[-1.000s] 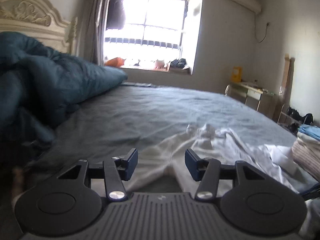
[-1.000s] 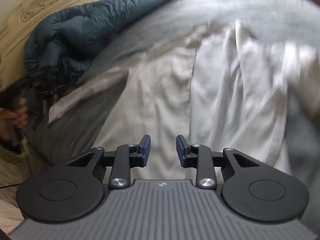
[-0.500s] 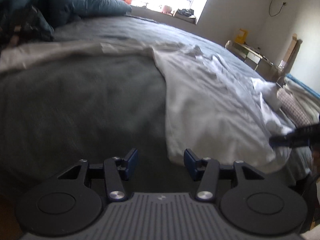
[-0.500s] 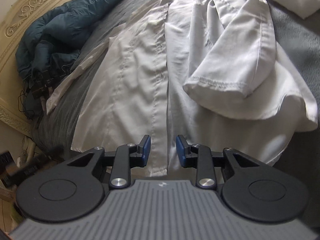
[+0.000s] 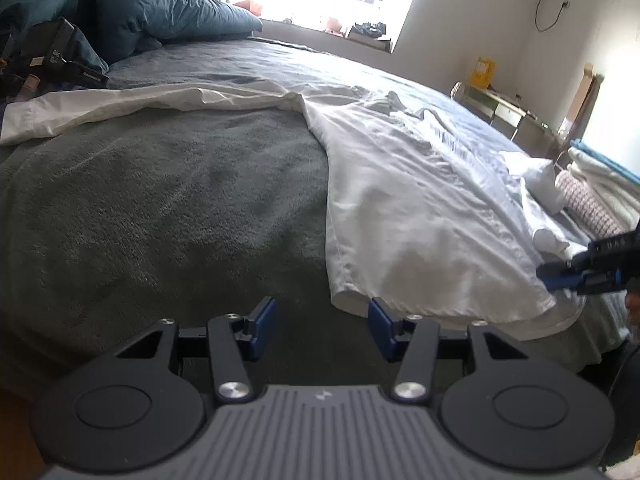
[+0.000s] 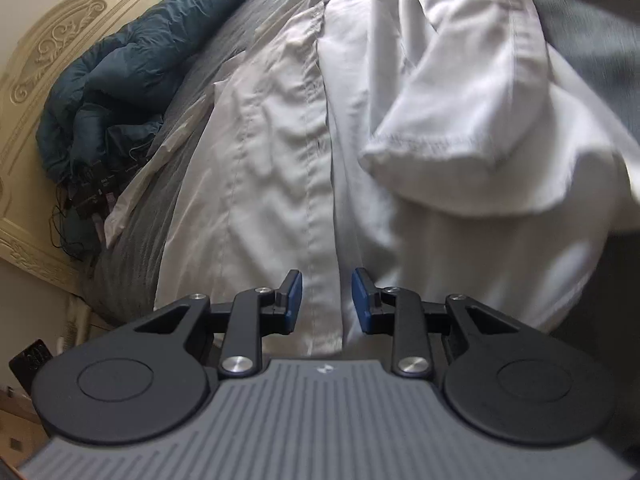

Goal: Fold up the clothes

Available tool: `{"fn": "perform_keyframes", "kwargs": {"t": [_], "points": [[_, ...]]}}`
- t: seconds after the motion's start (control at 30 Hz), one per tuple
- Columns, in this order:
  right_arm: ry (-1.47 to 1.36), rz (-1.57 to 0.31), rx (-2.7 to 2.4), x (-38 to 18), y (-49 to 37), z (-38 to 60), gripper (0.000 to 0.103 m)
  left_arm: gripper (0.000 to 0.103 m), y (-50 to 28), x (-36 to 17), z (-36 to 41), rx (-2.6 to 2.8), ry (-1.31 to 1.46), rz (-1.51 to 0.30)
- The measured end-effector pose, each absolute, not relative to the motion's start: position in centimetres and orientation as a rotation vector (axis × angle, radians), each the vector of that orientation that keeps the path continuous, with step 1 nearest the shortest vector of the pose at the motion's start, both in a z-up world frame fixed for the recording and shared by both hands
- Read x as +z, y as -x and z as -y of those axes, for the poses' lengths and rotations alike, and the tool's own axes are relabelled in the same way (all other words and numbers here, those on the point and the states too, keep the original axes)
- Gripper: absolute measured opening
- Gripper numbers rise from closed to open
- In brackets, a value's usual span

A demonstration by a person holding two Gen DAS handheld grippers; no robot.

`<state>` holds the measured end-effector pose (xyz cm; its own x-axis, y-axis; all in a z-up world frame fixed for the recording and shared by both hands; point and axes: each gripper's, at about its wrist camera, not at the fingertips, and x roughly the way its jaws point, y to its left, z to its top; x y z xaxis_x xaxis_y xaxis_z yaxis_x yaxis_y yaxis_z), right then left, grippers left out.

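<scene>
The left claw is released, its 2 blue-padded fingers spread wide and holding nothing, poised just off the near edge of the bed. Between and just beyond the pads lies the bottom hem corner of a white shirt, a smooth thin woven cloth with a stitched hem. The right claw is also released, its flat blue pads apart on either side of the shirt's button placket, gripping nothing; whether the pads touch the cloth cannot be told.

The shirt lies spread front-up on the bed's grey, fuzzy blanket, near the bed's edge. 1 long sleeve stretches flat toward the headboard end, its cuff close to the bed's corner. The other sleeve is doubled back over the shirt's body, its open cuff a soft tube with a row of stitching.

A puffy dark teal duvet is bunched against the carved cream headboard, with black devices and cables beside it. A stack of folded textiles, knitted and smooth, sits by the bed's far side.
</scene>
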<state>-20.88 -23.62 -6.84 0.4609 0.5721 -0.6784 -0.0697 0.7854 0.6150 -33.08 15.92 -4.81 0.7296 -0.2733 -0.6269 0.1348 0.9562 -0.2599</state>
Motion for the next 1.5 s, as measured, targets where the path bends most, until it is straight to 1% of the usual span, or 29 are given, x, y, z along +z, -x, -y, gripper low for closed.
{"fn": "perform_keyframes", "kwargs": {"t": [0.1,0.17,0.23,0.27,0.37,0.77,0.83,0.97,1.0,1.13,1.2,1.27,1.37,1.43,1.47,1.5], "points": [[-0.555,-1.024,0.431,-6.7,21.3,23.6,0.026,0.052,33.2,-4.9,-16.3,-0.238,0.218,-0.707],[-0.540,-1.021,0.431,-6.5,21.4,23.6,0.022,0.052,33.2,-4.9,-16.4,-0.248,0.219,-0.697],[-0.525,-1.017,0.430,-6.4,21.5,23.5,0.015,0.052,33.2,-4.9,-16.3,-0.260,0.214,-0.685],[-0.518,-1.015,0.430,-6.3,21.5,23.5,0.008,0.052,33.2,-5.0,-16.1,-0.267,0.206,-0.682],[-0.497,-1.009,0.430,-6.1,21.6,23.5,0.000,0.052,33.1,-5.2,-15.6,-0.286,0.184,-0.683],[-0.518,-0.993,0.375,-5.6,22.1,24.7,0.000,0.050,31.9,-6.6,-13.6,-0.298,0.050,-0.664],[-0.520,-1.004,0.373,-5.8,22.2,24.6,0.000,0.048,31.9,-6.5,-13.9,-0.306,0.071,-0.664],[-0.521,-1.021,0.371,-5.9,22.3,24.4,0.000,0.037,31.9,-6.5,-14.4,-0.322,0.113,-0.666],[-0.521,-1.023,0.371,-5.9,22.3,24.3,0.000,0.036,31.9,-6.5,-14.5,-0.325,0.124,-0.666],[-0.517,-1.027,0.370,-5.9,22.4,24.1,0.000,0.037,32.1,-5.8,-15.1,-0.364,0.160,-0.653],[-0.515,-1.032,0.372,-5.9,22.4,24.1,0.000,0.045,32.3,-5.4,-15.4,-0.390,0.185,-0.635],[-0.512,-1.040,0.371,-6.0,22.5,24.1,0.000,0.046,32.1,-5.3,-15.9,-0.395,0.230,-0.632],[-0.509,-1.048,0.373,-6.0,22.7,24.0,0.000,0.041,31.2,-5.7,-16.4,-0.379,0.279,-0.644],[-0.505,-1.049,0.372,-6.0,22.7,24.0,0.000,0.032,30.6,-6.1,-16.5,-0.371,0.300,-0.665],[-0.506,-1.050,0.370,-6.0,22.7,24.0,0.000,0.023,30.3,-6.4,-16.5,-0.368,0.311,-0.677],[-0.506,-1.050,0.369,-6.0,22.6,24.0,0.000,0.016,30.0,-6.7,-16.6,-0.365,0.323,-0.688]]}}
